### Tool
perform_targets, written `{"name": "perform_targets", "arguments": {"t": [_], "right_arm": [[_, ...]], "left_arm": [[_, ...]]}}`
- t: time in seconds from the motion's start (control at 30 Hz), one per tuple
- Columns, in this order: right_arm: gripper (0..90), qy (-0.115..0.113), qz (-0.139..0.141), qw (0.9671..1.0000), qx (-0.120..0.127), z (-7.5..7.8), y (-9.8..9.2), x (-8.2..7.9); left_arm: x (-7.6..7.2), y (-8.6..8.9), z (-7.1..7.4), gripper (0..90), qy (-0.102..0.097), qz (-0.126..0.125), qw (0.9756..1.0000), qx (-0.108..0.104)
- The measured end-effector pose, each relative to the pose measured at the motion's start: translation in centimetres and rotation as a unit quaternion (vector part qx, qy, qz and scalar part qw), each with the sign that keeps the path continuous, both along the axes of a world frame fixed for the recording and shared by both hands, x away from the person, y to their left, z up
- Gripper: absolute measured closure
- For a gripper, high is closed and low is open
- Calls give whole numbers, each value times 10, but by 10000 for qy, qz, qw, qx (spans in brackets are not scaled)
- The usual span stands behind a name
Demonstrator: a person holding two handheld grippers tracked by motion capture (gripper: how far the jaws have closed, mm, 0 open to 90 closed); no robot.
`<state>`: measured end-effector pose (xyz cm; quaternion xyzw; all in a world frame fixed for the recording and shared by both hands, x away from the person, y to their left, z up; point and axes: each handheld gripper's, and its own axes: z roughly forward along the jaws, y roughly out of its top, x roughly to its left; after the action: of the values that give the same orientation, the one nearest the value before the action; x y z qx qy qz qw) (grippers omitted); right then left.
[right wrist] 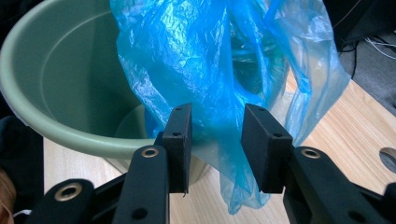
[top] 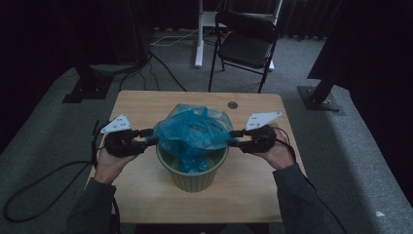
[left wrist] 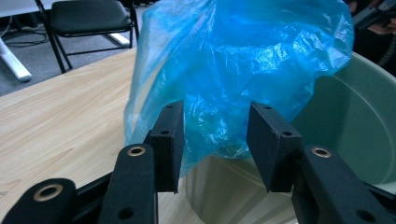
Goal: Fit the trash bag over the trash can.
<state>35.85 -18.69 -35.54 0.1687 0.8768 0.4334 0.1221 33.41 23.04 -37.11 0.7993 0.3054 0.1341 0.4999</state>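
A crumpled blue plastic bag (top: pixel 192 129) sits bunched in the mouth of a green bucket (top: pixel 192 178) at the middle of the wooden table (top: pixel 141 105), rising above its rim. My left gripper (top: pixel 151 139) meets the bag from the left and my right gripper (top: pixel 234 138) from the right, each held level in a hand. In the left gripper view the jaws (left wrist: pixel 215 126) stand apart with the bag (left wrist: pixel 243 56) between them, not pinched, above the bucket's wall (left wrist: pixel 364 121). In the right gripper view the jaws (right wrist: pixel 215 123) also stand apart around loose film (right wrist: pixel 196 56) hanging over the rim (right wrist: pixel 70 135).
A black folding chair (top: pixel 246 41) stands beyond the table's far edge. A small round hole (top: pixel 233 105) lies in the tabletop behind the bucket. Cables run over the grey carpet at left, and dark stand feet (top: pixel 319 97) flank the table.
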Motion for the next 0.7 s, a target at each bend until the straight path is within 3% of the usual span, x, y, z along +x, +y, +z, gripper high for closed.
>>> {"name": "perform_targets", "arguments": {"t": [0.27,0.47,0.7], "right_arm": [[617,19,97,9999,17,2,10,2],[820,-111,5,9999,-59,3,12,1],[857,-167,-25,9999,-26,3,5,-6]], "left_arm": [[1,-10,-1,652,39,-31,9999,108],[-3,-6,0,815,-32,53,9999,84],[-11,-5,0,884,-107,69,9998,164]]}}
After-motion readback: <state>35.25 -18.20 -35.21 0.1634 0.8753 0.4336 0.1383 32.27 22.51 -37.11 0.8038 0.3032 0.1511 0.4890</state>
